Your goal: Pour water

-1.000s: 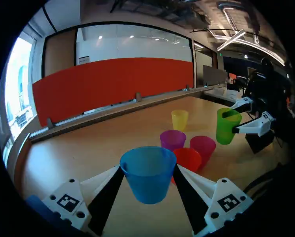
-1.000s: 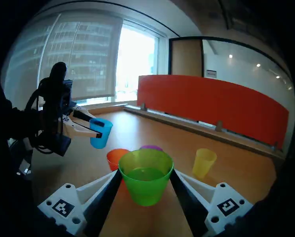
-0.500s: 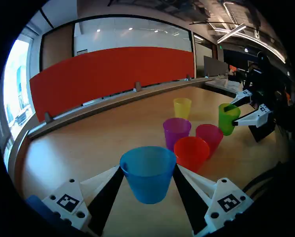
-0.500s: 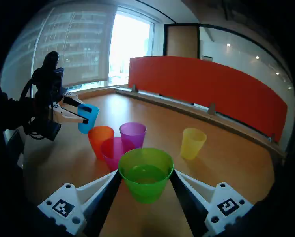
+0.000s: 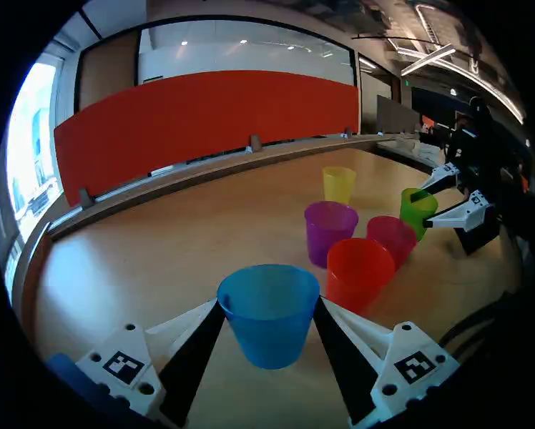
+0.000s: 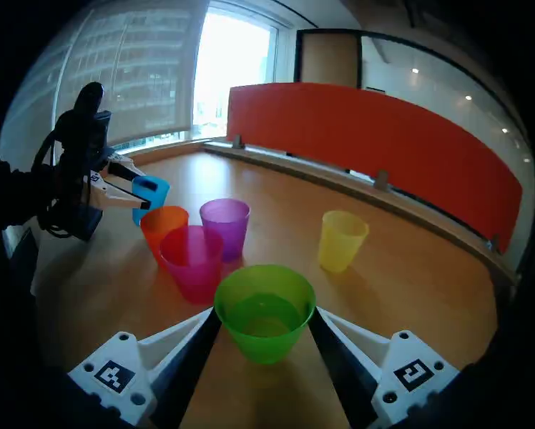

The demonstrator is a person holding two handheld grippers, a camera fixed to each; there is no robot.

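The blue cup is pinched between the fingers of the left gripper, on the near side of the purple cup. The green cup, with water seen in it, is pinched between the fingers of the right gripper, near the purple cup. The pink cup and orange cup are stood on the desk just beside the purple cup, and the yellow cup is set apart from it.
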